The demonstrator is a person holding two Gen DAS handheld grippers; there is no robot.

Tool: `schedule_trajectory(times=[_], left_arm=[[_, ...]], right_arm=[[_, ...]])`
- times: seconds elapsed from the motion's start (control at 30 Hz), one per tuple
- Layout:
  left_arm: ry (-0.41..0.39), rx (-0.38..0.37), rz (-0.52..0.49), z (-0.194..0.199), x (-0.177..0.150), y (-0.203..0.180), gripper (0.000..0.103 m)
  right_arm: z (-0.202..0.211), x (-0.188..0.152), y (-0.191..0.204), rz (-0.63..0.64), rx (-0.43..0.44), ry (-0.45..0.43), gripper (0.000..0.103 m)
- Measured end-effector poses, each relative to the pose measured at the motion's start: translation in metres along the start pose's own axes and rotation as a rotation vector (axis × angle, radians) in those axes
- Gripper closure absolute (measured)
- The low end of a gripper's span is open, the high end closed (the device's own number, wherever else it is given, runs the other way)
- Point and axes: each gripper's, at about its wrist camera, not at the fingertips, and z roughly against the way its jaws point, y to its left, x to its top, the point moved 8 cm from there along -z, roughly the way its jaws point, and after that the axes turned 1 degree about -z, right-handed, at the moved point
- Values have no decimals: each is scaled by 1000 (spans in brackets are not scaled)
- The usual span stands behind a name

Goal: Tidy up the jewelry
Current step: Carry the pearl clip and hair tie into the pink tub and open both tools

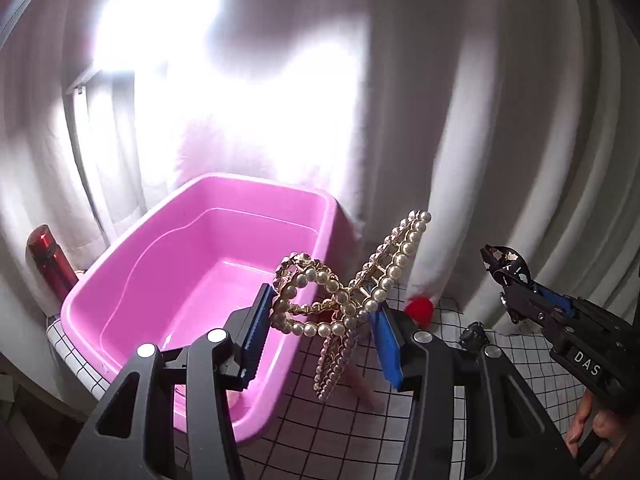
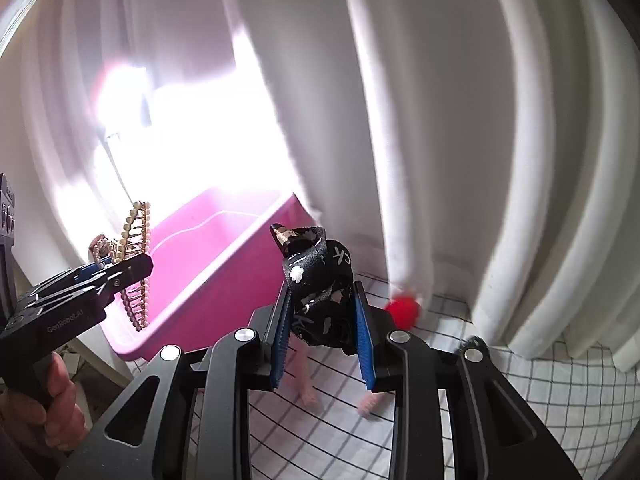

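I see a table (image 1: 344, 432) covered by a white cloth with a black grid. The pink tub (image 1: 200, 280) sits at its left edge, running back toward the curtain along the far edge. A red pompom (image 1: 419, 309) lies at the far edge against the curtain hem, right of the tub. A small dark item (image 1: 472, 334) lies near it, too blurred to identify.

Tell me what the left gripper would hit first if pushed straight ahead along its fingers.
Probably the far wall of the pink plastic tub, then the white curtain behind it; depth is unclear. The left gripper holds the pearl-and-gold hair clip.
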Motion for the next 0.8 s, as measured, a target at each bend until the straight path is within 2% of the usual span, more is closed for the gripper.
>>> schedule_trajectory(times=[0.17,0.4,0.6,0.8], left_arm=[[-6,115,56,-5,7,63,57],[65,207,109,-29,-4,130,57],[129,220,137,-52,-17,158,57],[209,226,145,-78,-33,170,56]], right_arm=[[-39,24,61,74,108,19,75],[-94,34,139,160,210,91,75],[-145,27,176,198,230,194,75],[-178,15,179,195,191,296,75]])
